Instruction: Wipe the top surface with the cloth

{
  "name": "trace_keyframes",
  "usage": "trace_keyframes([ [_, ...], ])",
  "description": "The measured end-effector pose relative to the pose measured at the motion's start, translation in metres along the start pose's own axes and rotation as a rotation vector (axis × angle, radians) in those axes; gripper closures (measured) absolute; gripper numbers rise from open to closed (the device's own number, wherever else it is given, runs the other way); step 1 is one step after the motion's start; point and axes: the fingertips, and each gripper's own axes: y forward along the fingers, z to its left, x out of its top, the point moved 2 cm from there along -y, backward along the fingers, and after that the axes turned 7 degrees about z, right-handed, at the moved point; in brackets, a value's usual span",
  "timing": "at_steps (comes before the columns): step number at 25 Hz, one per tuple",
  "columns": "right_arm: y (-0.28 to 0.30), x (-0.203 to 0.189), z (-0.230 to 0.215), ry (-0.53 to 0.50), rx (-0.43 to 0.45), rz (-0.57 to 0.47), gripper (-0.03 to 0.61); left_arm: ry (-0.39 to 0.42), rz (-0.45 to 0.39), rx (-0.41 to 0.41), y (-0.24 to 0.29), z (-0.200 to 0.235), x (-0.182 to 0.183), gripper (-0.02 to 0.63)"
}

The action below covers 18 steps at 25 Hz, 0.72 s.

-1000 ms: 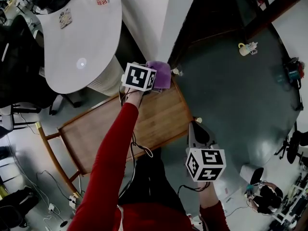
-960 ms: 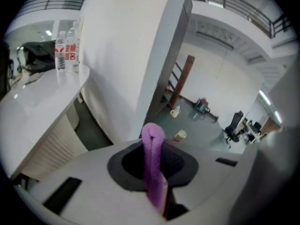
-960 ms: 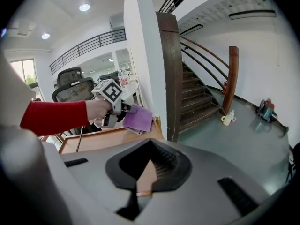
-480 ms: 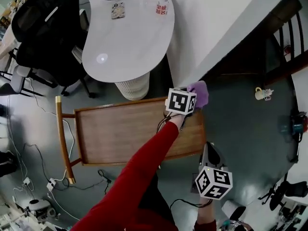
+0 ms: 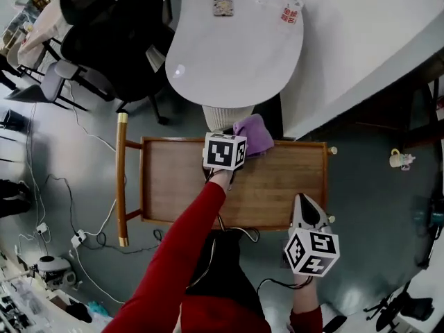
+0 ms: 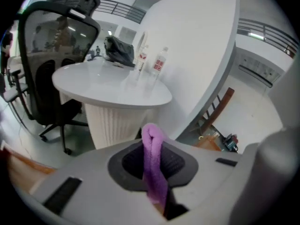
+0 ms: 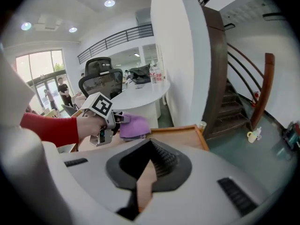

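Note:
The wooden top (image 5: 277,179) of a low cart lies below me, with a raised rim. A purple cloth (image 5: 253,136) rests at the middle of its far edge. My left gripper (image 5: 239,144) is shut on the cloth, its marker cube just left of it. In the left gripper view a fold of the cloth (image 6: 152,149) stands pinched between the jaws. My right gripper (image 5: 304,201) hovers over the top's near right corner, jaws together and holding nothing. The right gripper view shows the left gripper (image 7: 117,118), the cloth (image 7: 133,125) and the top (image 7: 180,136).
A white rounded table (image 5: 236,54) with bottles (image 5: 290,9) stands just beyond the cart, beside a black office chair (image 5: 111,26). A white wall (image 5: 361,47) runs at the right. The cart's brass handle (image 5: 121,179) is at the left. A mug (image 5: 400,159) sits on the floor.
The left gripper has slid the cloth from the top's far right corner leftward along the far edge. My head view has turned. The right gripper has stayed near the right corner.

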Motion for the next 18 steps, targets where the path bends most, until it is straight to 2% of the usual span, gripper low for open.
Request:
trace_keyframes([
  [5,0.029,0.014,0.059,-0.118,0.125,0.019,0.575,-0.044,-0.029,0.202,-0.061,0.107,-0.019,0.569],
  [10,0.044,0.021,0.1,-0.209,0.199,0.035,0.575,-0.069,-0.06,0.394,-0.119,0.183,-0.039,0.569],
  [14,0.053,0.027,0.124,-0.269,0.24,0.044,0.575,-0.116,-0.093,0.491,-0.145,0.213,-0.052,0.569],
  [18,0.058,0.033,0.139,-0.302,0.259,0.042,0.575,-0.099,-0.094,0.537,-0.15,0.215,-0.056,0.569],
])
